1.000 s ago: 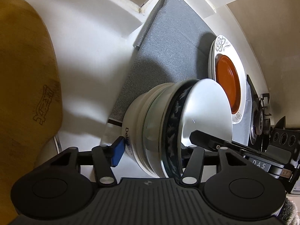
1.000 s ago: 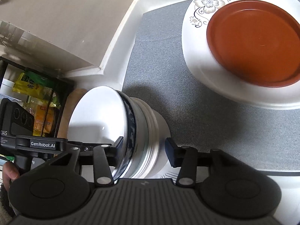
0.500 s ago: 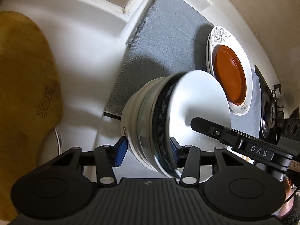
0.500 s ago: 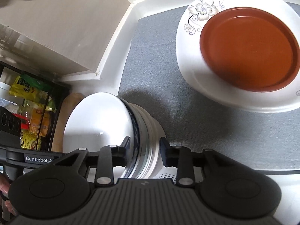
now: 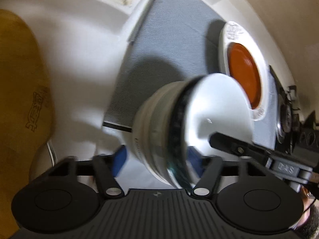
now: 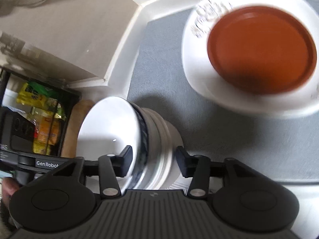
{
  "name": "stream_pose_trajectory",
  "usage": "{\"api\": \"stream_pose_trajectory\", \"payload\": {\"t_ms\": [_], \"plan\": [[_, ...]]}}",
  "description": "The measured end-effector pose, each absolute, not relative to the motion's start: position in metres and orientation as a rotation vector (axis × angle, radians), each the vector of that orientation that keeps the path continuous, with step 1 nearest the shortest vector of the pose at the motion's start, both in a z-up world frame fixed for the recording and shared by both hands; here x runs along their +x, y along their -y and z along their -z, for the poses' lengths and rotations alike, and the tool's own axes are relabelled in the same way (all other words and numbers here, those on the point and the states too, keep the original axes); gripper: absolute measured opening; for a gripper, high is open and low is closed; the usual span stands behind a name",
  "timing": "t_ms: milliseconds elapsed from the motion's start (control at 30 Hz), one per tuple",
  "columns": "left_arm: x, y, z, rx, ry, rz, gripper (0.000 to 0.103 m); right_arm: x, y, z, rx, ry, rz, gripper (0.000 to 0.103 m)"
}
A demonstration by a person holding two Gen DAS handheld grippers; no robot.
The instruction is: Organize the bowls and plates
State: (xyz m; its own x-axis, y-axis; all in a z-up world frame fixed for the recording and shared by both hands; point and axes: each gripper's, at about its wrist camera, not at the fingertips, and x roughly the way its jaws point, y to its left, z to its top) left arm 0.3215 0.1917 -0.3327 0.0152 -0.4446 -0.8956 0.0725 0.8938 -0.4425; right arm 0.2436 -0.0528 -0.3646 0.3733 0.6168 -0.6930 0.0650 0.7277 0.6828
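Note:
A stack of nested bowls [image 5: 163, 131], white with a dark patterned band, is held up between both grippers above the counter. My left gripper [image 5: 157, 159] is shut on the stack from one side, its blue pads against the walls. My right gripper [image 6: 153, 159] is shut on the stack [image 6: 151, 139] from the opposite side, one finger inside the top bowl. A white flowered plate [image 6: 201, 75] with a red-brown plate [image 6: 261, 47] on it lies on the grey mat [image 6: 159, 63] beyond; the plates [image 5: 243, 73] also show in the left wrist view.
A wooden board [image 5: 22, 91] lies on the white counter at left. A gas hob [image 5: 287, 115] sits past the plates. A black rack with food packets [image 6: 43, 119] stands by the wall corner [image 6: 107, 75].
Both grippers have carried the bowl stack towards the mat and the plates. The views are blurred with motion. The plates look nearer in the right wrist view.

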Motion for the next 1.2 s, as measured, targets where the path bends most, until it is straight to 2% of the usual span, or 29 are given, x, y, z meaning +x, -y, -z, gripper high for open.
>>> {"api": "stream_pose_trajectory", "payload": {"t_ms": [67,133,167,367,467,1200], "plan": [[0.322,-0.193,0.338,-0.335,-1.51,0.417,0.083,0.24,0.057,0.377,0.79,-1.158,-0.402,0.068],[0.32,-0.192,0.339,-0.35,-1.51,0.44,0.08,0.236,0.061,0.385,0.855,-1.147,-0.399,0.07],[0.32,-0.191,0.34,-0.362,-1.513,0.459,0.073,0.235,0.062,0.387,0.871,-1.148,-0.403,0.069],[0.313,-0.183,0.324,-0.311,-1.502,0.453,0.062,0.227,0.064,0.379,0.854,-1.136,-0.384,0.051],[0.312,-0.178,0.319,-0.287,-1.49,0.454,0.06,0.226,0.062,0.376,0.847,-1.133,-0.377,0.047],[0.315,-0.161,0.311,-0.287,-1.509,0.475,0.059,0.229,0.063,0.333,0.736,-1.124,-0.346,0.045]]}}
